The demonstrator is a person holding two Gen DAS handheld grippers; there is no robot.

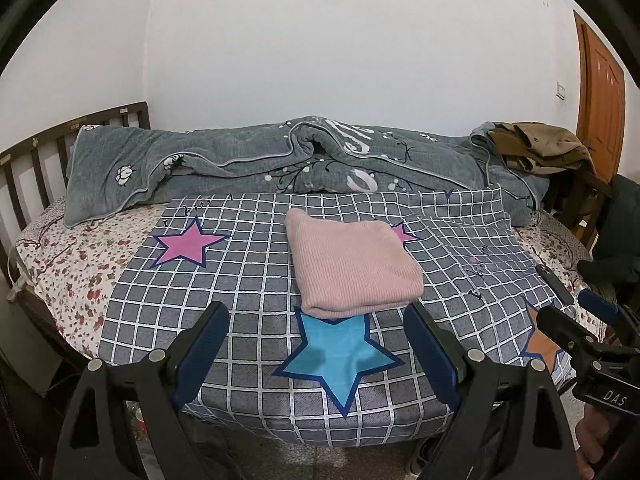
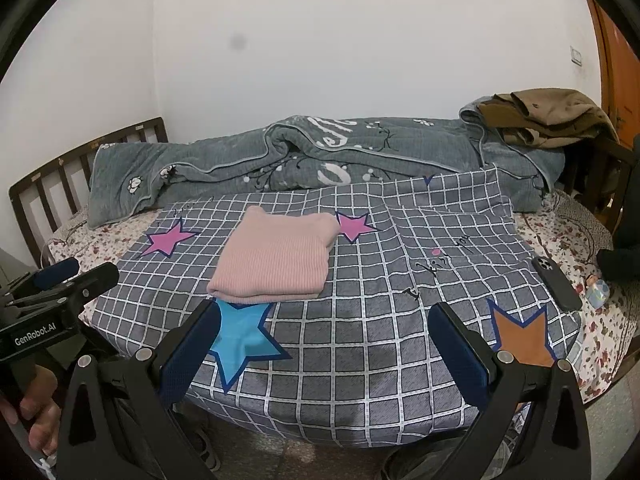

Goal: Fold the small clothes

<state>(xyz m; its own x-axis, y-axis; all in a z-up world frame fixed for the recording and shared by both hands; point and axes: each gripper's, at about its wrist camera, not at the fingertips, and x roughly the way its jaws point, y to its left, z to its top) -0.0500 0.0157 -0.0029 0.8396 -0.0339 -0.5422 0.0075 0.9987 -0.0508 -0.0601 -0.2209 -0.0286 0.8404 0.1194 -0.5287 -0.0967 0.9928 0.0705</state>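
Soft, even indoor light fills both wrist views, leaving the white wall (image 1: pixel 320 40) bright without glare and casting only faint, diffuse shadows on the checked sheet (image 1: pixel 248 280) beneath the gripper fingers (image 1: pixel 200 352). Strong fisheye distortion bows the headboard (image 2: pixel 80 168) and door (image 1: pixel 600 100), with a black vignette in every corner. Focus is fairly sharp mid-frame; a dim smudge marks the wall (image 2: pixel 238 43) in the right view.
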